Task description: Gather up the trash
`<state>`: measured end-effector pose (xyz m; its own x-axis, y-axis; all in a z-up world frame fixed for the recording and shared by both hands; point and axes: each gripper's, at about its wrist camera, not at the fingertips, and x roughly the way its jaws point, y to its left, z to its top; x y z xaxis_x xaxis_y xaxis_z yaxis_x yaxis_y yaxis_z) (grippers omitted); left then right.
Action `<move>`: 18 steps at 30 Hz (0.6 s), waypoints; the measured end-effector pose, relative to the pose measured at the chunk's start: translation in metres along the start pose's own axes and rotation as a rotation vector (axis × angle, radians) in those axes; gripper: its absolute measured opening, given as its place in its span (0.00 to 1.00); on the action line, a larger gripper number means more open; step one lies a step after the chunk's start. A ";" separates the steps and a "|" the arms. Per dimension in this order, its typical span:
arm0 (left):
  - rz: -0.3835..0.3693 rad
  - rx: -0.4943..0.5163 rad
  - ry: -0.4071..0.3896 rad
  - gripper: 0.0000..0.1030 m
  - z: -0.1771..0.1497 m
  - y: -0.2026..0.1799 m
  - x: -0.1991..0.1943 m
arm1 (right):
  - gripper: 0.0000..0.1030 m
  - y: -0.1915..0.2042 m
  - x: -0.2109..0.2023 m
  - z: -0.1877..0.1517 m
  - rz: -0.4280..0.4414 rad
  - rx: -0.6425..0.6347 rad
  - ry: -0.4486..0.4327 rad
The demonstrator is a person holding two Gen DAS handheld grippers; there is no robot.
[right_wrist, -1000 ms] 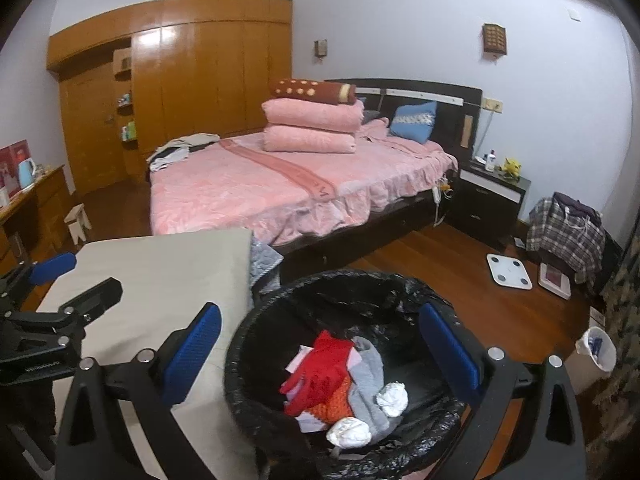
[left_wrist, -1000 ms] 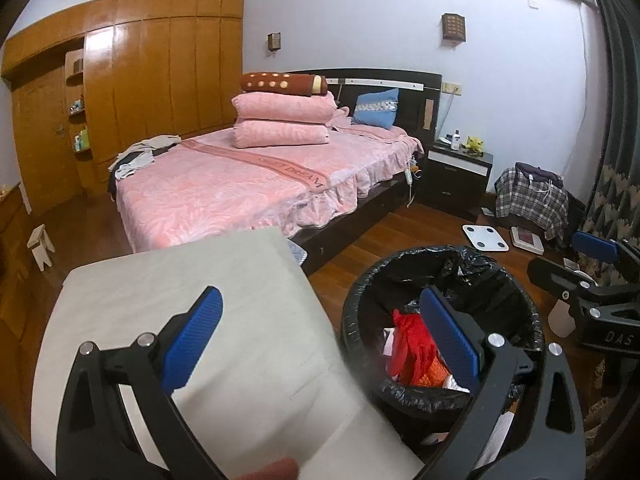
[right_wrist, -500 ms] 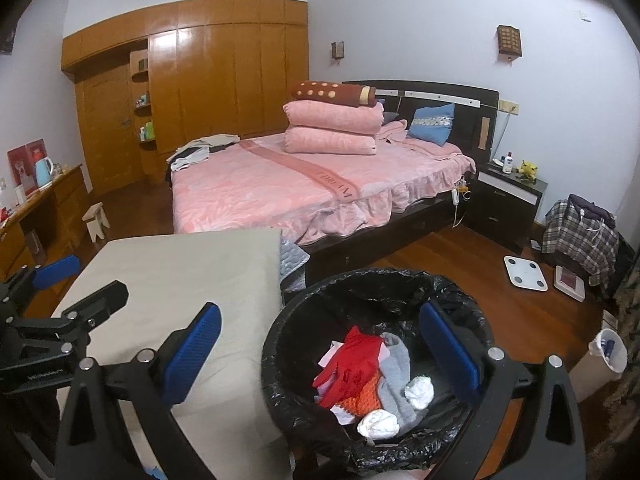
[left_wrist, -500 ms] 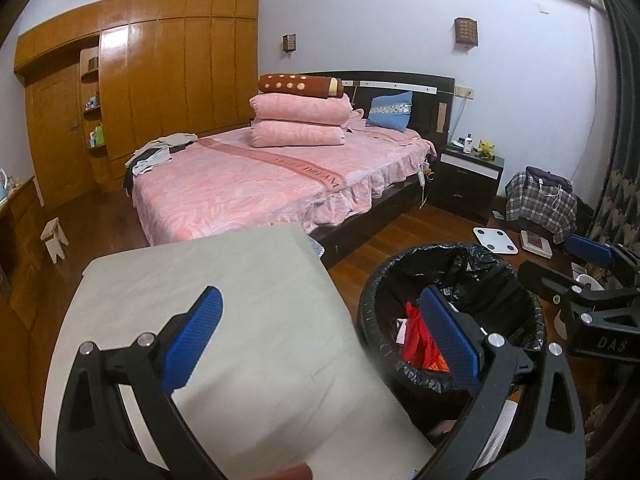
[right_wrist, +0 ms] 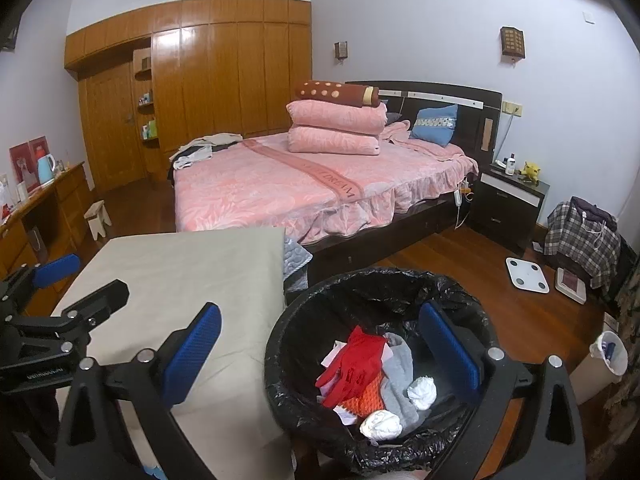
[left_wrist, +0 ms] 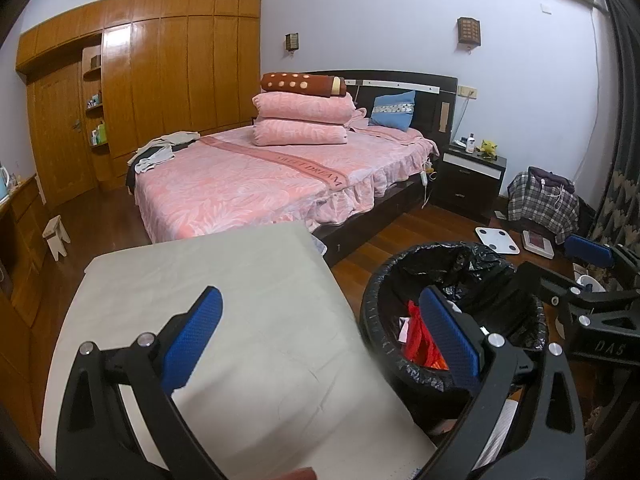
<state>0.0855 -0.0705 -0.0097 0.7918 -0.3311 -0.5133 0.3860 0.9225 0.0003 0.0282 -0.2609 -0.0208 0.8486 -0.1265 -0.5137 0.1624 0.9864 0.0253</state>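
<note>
Beside the beige cloth-covered surface (left_wrist: 224, 320) stands a round bin lined with a black plastic bag (right_wrist: 304, 320). Inside lie a red rubber glove (right_wrist: 354, 364), grey cloth (right_wrist: 398, 376) and 2 crumpled white paper wads (right_wrist: 422, 388). Left tool (left_wrist: 320, 344) hangs spread wide and empty over the surface's edge; right tool (right_wrist: 320, 348) likewise gapes empty above the bin.

Bed (right_wrist: 280, 192): had a pink cover, with two folded pink blankets (right_wrist: 334, 128) stacked on it.
Brown spotted roll (right_wrist: 338, 94): lay on top of the blankets.
Blue pillow (right_wrist: 434, 124): leaned on the dark headboard.
Wardrobe (right_wrist: 224, 68): was wooden, along the far wall.
White scale (right_wrist: 526, 274): lay on the wood floor.
Nightstand (right_wrist: 508, 204): stood beside the bed.
</note>
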 end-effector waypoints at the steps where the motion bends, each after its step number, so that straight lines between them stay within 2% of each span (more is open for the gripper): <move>1: -0.001 0.000 0.000 0.93 0.000 0.000 0.000 | 0.94 0.000 0.000 0.000 0.000 0.000 -0.001; 18: 0.002 -0.001 0.002 0.93 0.000 0.001 -0.001 | 0.94 0.000 0.000 0.003 -0.001 -0.012 -0.008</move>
<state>0.0853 -0.0691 -0.0098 0.7916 -0.3288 -0.5150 0.3837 0.9234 0.0003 0.0297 -0.2613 -0.0179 0.8527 -0.1279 -0.5066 0.1568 0.9875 0.0145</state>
